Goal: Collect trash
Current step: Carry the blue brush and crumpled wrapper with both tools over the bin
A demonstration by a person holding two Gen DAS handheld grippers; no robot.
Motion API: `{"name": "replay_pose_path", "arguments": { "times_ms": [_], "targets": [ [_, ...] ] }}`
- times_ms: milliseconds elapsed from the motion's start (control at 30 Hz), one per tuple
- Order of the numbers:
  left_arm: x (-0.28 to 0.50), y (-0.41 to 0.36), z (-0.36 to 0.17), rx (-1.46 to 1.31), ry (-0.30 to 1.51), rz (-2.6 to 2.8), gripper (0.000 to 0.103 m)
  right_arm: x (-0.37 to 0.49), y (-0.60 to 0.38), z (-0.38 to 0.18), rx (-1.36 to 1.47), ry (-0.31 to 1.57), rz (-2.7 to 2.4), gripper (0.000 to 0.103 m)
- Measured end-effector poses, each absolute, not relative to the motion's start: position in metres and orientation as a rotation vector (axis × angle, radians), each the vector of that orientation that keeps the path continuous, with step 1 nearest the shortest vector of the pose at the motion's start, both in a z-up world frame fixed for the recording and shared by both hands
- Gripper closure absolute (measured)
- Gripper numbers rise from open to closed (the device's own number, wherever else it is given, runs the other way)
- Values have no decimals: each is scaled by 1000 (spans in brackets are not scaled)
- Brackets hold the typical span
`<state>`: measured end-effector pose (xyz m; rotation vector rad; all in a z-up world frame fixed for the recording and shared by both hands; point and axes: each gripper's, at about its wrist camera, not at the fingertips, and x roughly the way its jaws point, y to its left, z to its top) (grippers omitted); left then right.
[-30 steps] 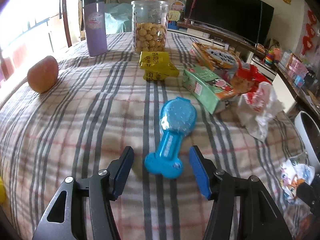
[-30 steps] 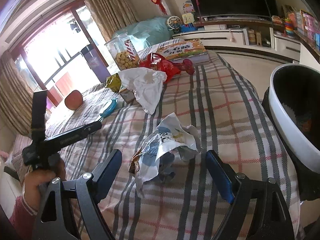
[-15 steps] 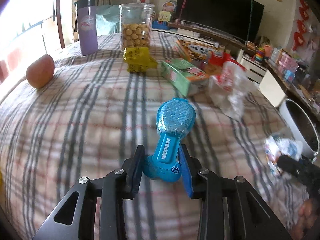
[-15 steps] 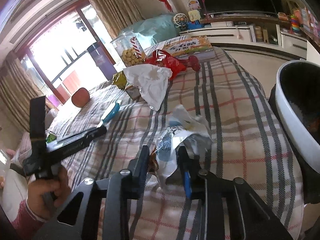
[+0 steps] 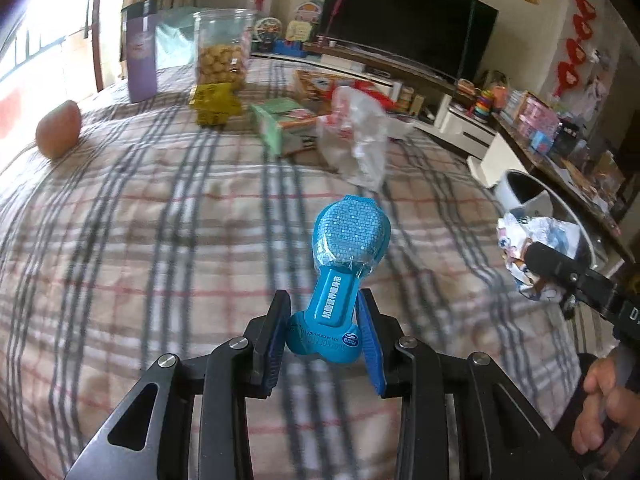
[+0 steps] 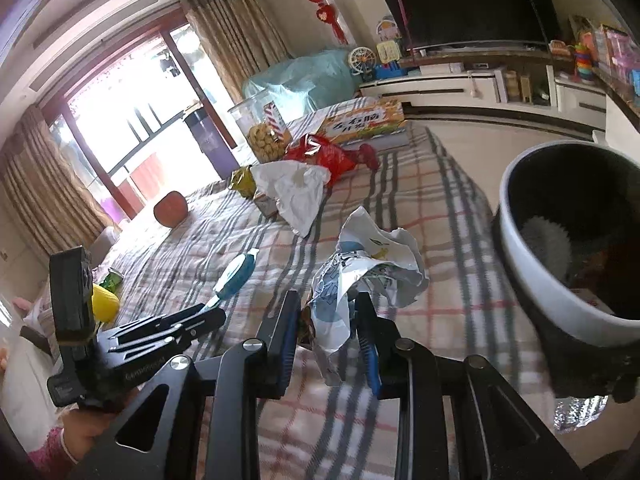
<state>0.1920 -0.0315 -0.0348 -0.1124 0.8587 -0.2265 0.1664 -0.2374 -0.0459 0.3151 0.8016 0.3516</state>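
My left gripper [image 5: 325,334] is shut on the handle end of a blue plastic blister pack [image 5: 344,264] and holds it above the plaid cloth; the pack also shows in the right wrist view [image 6: 234,280]. My right gripper [image 6: 327,334] is shut on a crumpled white and blue wrapper [image 6: 362,276], lifted off the cloth; the wrapper also shows in the left wrist view [image 5: 528,240]. A white bin with a dark liner [image 6: 532,280] stands just right of the table edge and also shows in the left wrist view [image 5: 516,192].
On the plaid table [image 5: 140,220] lie a white plastic bag [image 5: 360,136], a green box [image 5: 284,124], a yellow packet [image 5: 216,104], a cookie jar [image 5: 222,52], a purple tumbler [image 5: 140,52], an apple [image 5: 58,128] and a red bag [image 6: 324,156].
Both grippers closed, the left on the blue pack and the right on the crumpled wrapper, then lifted them off the cloth. The right gripper has moved closer to the bin.
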Motion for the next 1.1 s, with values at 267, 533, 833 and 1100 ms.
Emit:
{"name": "replay_pose_path", "arguments": {
  "times_ms": [267, 533, 833, 1100],
  "targets": [
    [185, -68, -26, -70, 845, -309, 71, 156, -264, -39, 324, 784, 311, 75],
    [189, -92, -19, -36, 837, -353, 71, 148, -289, -33, 341, 762, 271, 75],
    [198, -120, -11, -7, 818, -397, 71, 144, -316, -29, 354, 742, 228, 75],
    [209, -148, -7, 23, 804, -442, 71, 146, -346, -26, 347, 740, 179, 75]
  ]
}}
